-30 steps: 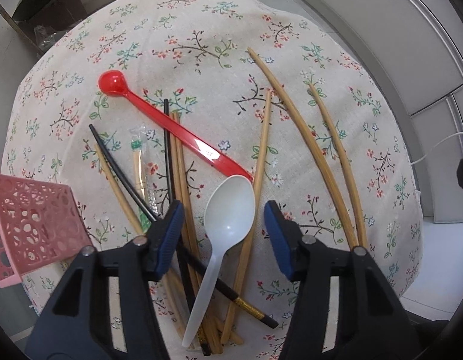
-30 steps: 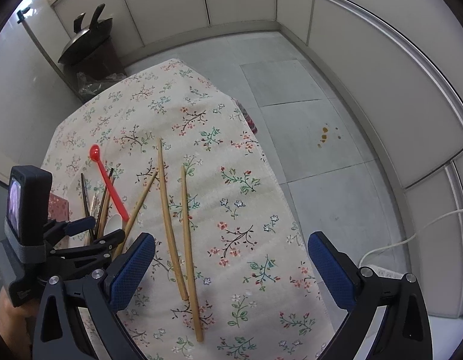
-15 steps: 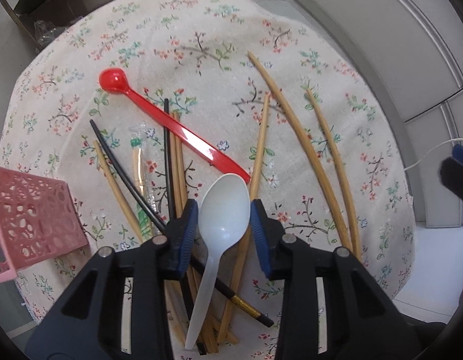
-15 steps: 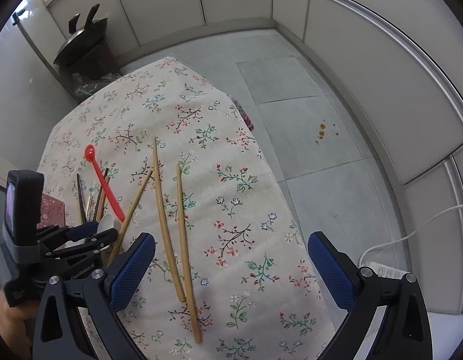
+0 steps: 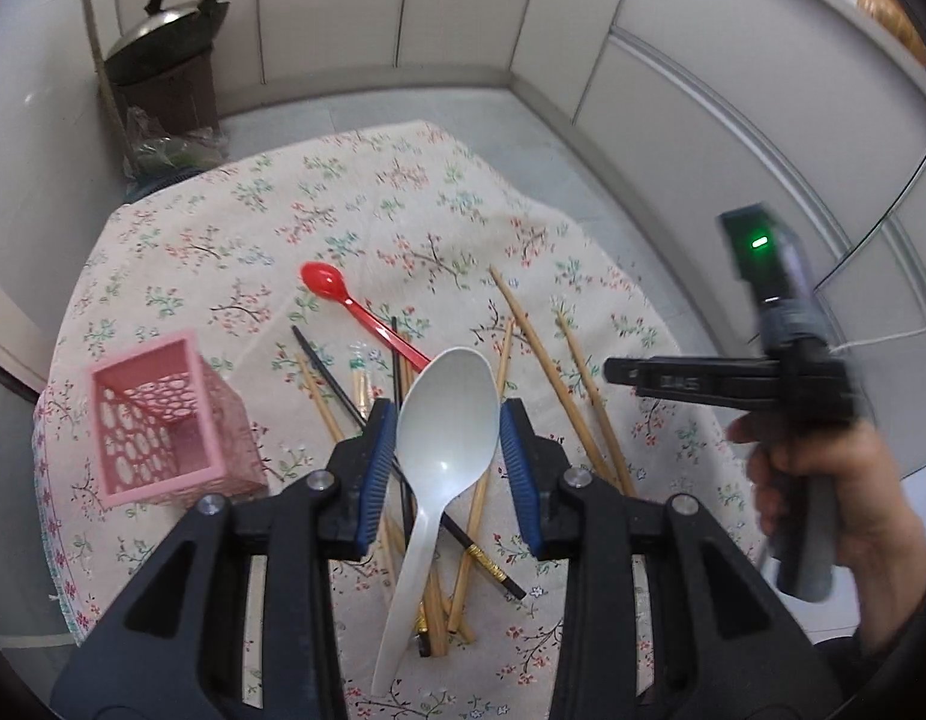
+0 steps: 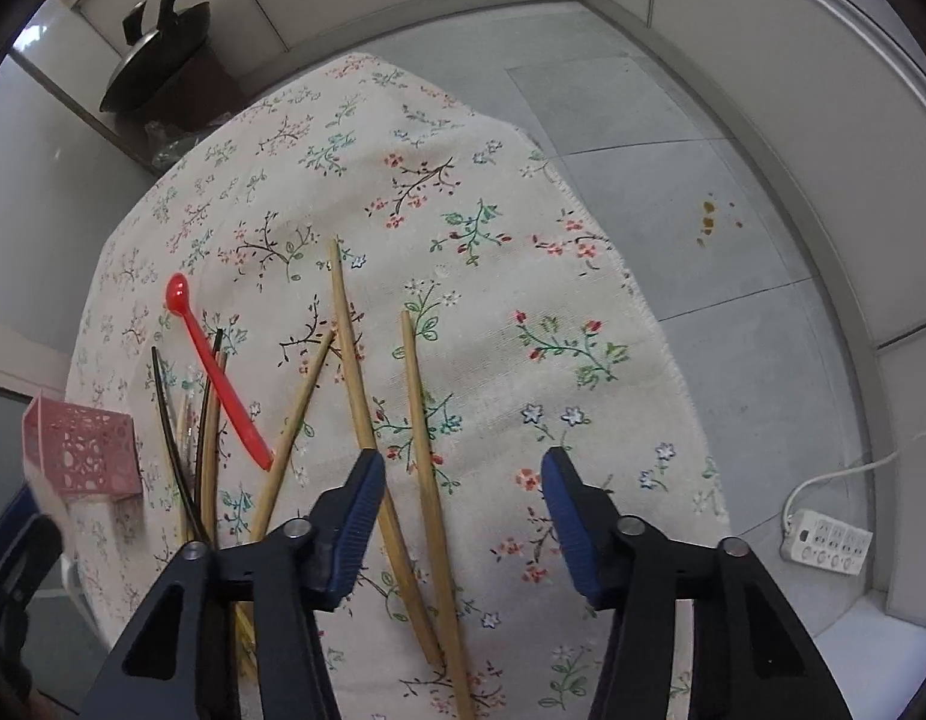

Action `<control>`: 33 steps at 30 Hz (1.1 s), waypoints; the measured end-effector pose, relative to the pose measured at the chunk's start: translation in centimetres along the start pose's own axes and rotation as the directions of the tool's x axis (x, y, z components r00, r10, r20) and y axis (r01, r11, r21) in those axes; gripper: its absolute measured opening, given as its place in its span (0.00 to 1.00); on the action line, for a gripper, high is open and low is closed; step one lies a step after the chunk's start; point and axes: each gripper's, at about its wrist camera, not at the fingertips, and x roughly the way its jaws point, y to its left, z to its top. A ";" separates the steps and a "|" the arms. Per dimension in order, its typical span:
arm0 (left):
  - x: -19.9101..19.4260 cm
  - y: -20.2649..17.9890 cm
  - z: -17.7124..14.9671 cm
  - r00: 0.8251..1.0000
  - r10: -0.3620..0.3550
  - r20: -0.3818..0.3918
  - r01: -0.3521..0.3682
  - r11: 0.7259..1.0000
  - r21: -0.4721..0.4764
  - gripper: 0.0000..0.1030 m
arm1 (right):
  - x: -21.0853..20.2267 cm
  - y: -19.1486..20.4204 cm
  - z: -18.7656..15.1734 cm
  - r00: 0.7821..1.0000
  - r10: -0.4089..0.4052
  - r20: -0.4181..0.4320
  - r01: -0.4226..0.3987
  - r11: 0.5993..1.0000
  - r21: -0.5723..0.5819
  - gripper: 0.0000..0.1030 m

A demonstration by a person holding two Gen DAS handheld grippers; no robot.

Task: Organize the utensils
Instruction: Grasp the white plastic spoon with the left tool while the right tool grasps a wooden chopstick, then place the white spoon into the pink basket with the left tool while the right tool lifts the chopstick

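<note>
Left wrist view: the left gripper (image 5: 447,441) pinches the white spoon (image 5: 447,420) by its bowl, lifted clear right of the pink basket (image 5: 156,420), presumably bound there.

Right wrist view: the right gripper (image 6: 456,516), fingers spread and empty, hovers over two wooden chopsticks (image 6: 426,450), well right of the basket.

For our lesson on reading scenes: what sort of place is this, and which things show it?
Probably a home kitchen or dining corner: a wok on a stand by plain cabinet panels, and a floral tablecloth strewn with chopsticks and spoons.
</note>
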 end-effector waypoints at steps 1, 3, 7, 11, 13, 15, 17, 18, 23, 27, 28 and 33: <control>-0.7 0.4 -0.2 1.000 -0.009 0.018 0.009 1.000 -0.012 0.37 | 0.5 0.1 0.2 1.000 0.005 -0.003 -0.005 1.000 0.002 0.40; -1.9 1.3 -0.4 0.998 -0.025 0.054 0.027 0.999 -0.031 0.37 | 1.2 0.5 0.6 1.000 0.016 -0.006 -0.016 1.000 -0.001 0.36; -3.5 2.5 -0.5 0.991 -0.040 0.125 0.047 0.997 -0.059 0.37 | 2.4 1.6 1.2 1.000 0.015 -0.011 -0.015 1.000 -0.013 0.25; -4.4 3.4 -0.6 0.986 -0.055 0.160 0.068 0.995 -0.077 0.37 | 3.8 2.9 1.3 0.997 -0.075 -0.025 0.073 0.996 -0.055 0.16; -4.5 3.6 -0.6 0.984 -0.059 0.168 0.073 0.994 -0.080 0.37 | 3.9 3.5 1.3 0.994 -0.112 -0.009 0.111 0.990 -0.083 0.14; -4.7 3.8 -0.7 0.983 -0.062 0.174 0.077 0.994 -0.079 0.37 | 4.0 3.8 1.3 0.992 -0.130 0.001 0.129 0.986 -0.106 0.11; -5.0 3.9 -0.8 0.981 -0.063 0.184 0.079 0.994 -0.080 0.37 | 4.0 4.1 1.2 0.990 -0.140 0.008 0.140 0.982 -0.130 0.06; -5.2 4.0 -0.7 0.979 -0.067 0.191 0.085 0.993 -0.083 0.37 | 3.9 4.2 1.2 0.990 -0.142 0.010 0.142 0.981 -0.135 0.06; -6.7 4.9 -0.5 0.962 -0.077 0.264 0.109 0.988 -0.110 0.37 | 0.7 4.5 0.9 0.992 -0.103 0.077 0.113 0.984 -0.135 0.05; -8.3 5.5 -0.3 0.924 -0.067 0.377 0.118 0.986 -0.114 0.37 | -4.5 5.4 0.0 0.978 -0.046 0.205 0.081 0.983 -0.166 0.05; -8.7 5.8 -0.3 0.908 -0.066 0.414 0.127 0.985 -0.121 0.37 | -6.0 5.3 -0.2 0.971 -0.031 0.238 0.074 0.982 -0.176 0.05; -9.1 7.3 -0.2 0.835 0.018 0.550 0.084 0.984 -0.160 0.37 | -11.7 6.7 -2.1 0.927 0.041 0.372 0.047 0.973 -0.224 0.05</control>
